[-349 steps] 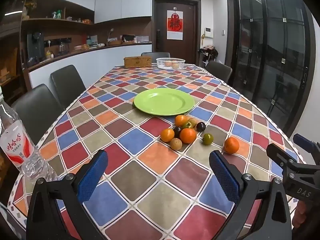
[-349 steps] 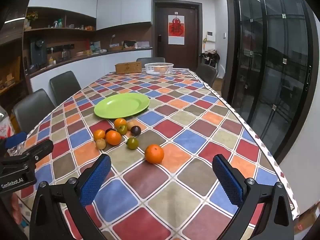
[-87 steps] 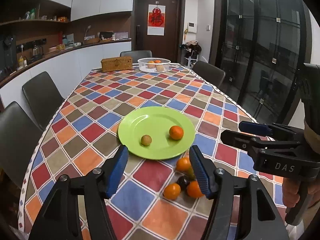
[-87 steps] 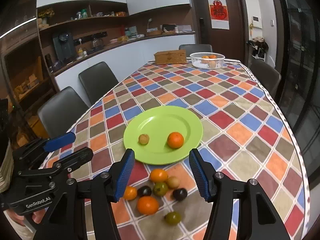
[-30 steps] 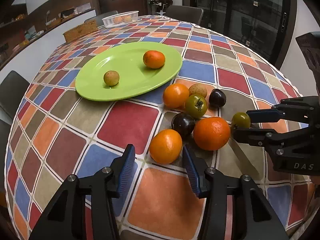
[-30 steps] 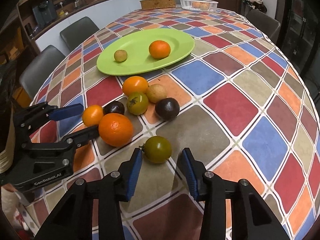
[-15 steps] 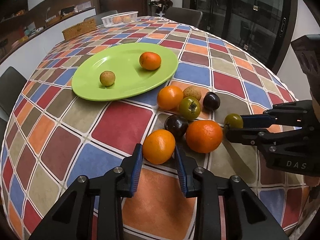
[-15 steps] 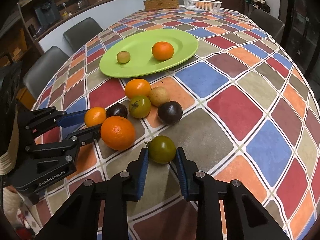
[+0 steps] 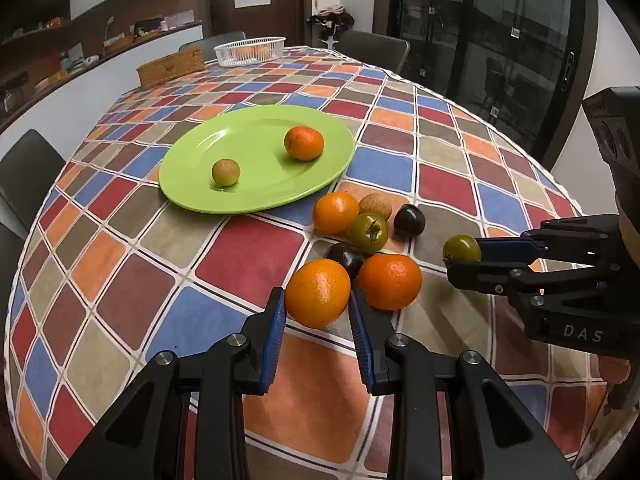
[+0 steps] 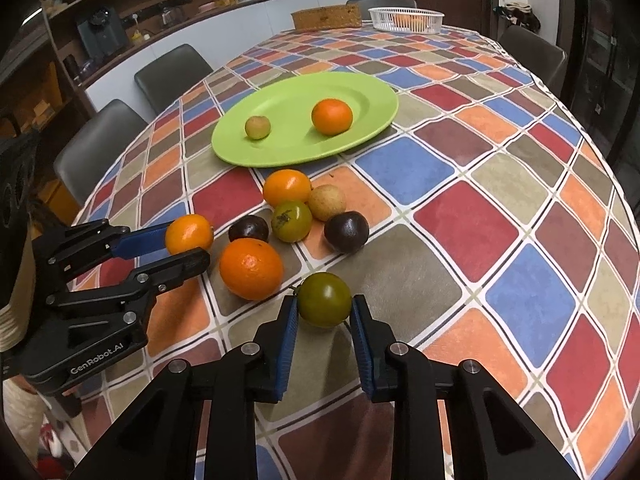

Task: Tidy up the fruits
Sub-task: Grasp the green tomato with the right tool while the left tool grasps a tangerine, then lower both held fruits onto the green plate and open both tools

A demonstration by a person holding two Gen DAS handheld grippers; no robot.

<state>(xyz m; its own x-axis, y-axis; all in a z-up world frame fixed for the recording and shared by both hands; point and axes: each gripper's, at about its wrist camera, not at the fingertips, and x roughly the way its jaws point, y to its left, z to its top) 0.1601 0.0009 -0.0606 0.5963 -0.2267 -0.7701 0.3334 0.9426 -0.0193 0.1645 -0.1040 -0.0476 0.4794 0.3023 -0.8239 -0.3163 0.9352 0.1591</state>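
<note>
Left gripper: clenched on small orange, near edge of the loose fruit cluster. Right gripper: clamped on green tomato, nearest fruit, right of cluster. Green plate lies beyond. Tomato likely soft, smooth-skinned, bruisable; orange firmer. Both light; grip across the widest girth.

Four oranges, two green tomatoes, two plums, two longans.

Indoor light is moderate, coming from overhead. Soft shadows fall under the fruit. Fisheye lenses bend the table edges; corners go black. Near objects look sharp.
</note>
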